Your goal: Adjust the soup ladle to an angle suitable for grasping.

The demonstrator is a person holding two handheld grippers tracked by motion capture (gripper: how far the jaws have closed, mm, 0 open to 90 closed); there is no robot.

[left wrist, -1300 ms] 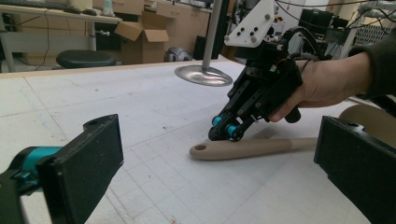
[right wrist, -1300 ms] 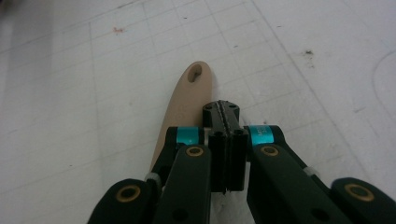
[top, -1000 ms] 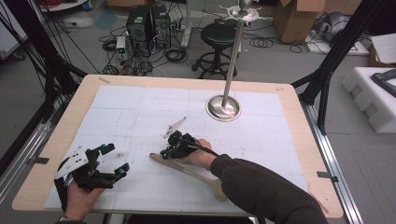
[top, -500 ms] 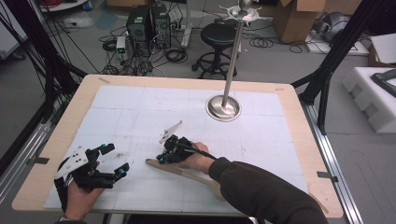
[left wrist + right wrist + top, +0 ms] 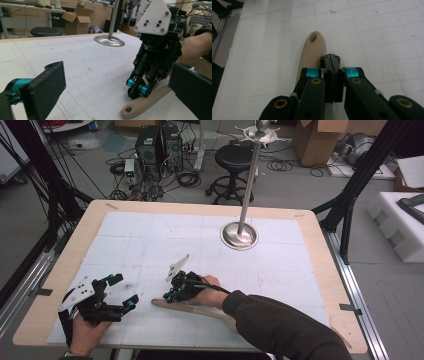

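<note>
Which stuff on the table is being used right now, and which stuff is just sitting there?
Being used:
- right gripper, jaws shut, tips down by the handle
- wooden utensil, lying flat, hole at its handle end
- left gripper, jaws open, nothing between them, waiting off to one side

Just sitting there:
- metal stand, upright on its round base farther back
- stool and cardboard boxes behind the table

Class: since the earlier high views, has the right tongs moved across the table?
Yes. The right tongs slid slightly toward the table's near edge and the left tongs, away from the metal stand base.
</note>
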